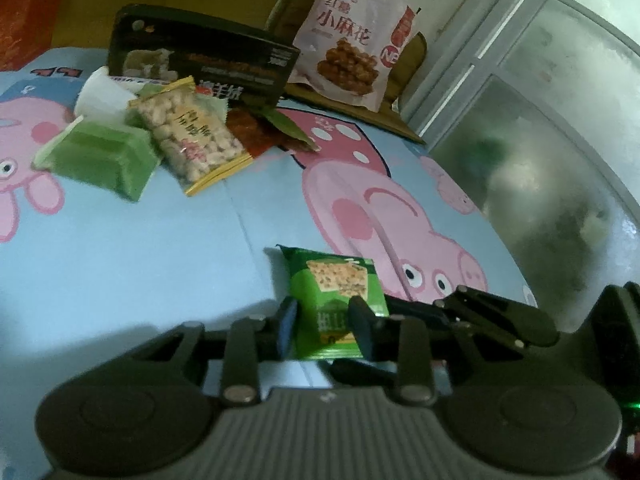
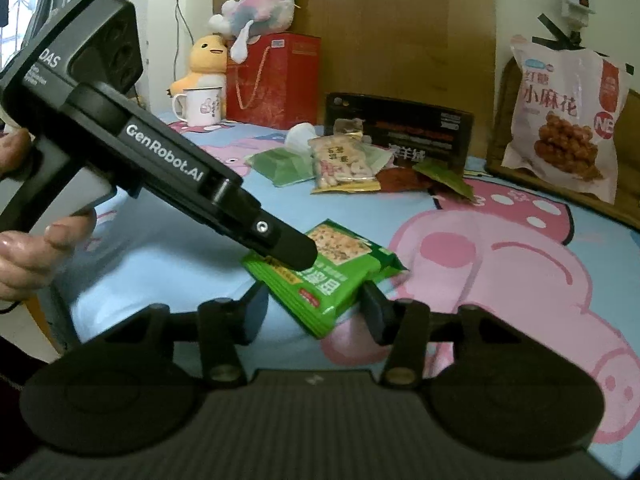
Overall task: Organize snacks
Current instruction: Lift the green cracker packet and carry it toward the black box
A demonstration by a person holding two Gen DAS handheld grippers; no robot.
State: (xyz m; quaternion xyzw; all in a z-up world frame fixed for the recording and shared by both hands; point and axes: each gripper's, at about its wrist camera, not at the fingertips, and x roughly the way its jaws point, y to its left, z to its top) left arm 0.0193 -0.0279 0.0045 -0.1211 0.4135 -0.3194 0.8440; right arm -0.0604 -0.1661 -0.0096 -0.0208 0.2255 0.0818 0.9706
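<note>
A green cracker packet (image 1: 334, 300) lies flat on the blue cartoon-pig tablecloth (image 1: 160, 248). My left gripper (image 1: 326, 330) has its fingers on either side of the packet's near end, open about as wide as the packet. From the right wrist view, the left gripper's fingertip (image 2: 290, 250) rests on the packet (image 2: 324, 276). My right gripper (image 2: 316, 310) is open, its fingers astride the packet's near corner. A pile of snacks sits further back: a peanut bag (image 1: 190, 134), a green wrapped cake (image 1: 100, 156), a black box (image 1: 200, 58).
A pink twist-snack bag (image 2: 564, 120) leans upright on a brown chair at the back right. A red gift bag (image 2: 276, 80), plush toys (image 2: 208, 60) and a white mug (image 2: 200, 106) stand at the back left. A window (image 1: 540, 120) borders the table's right side.
</note>
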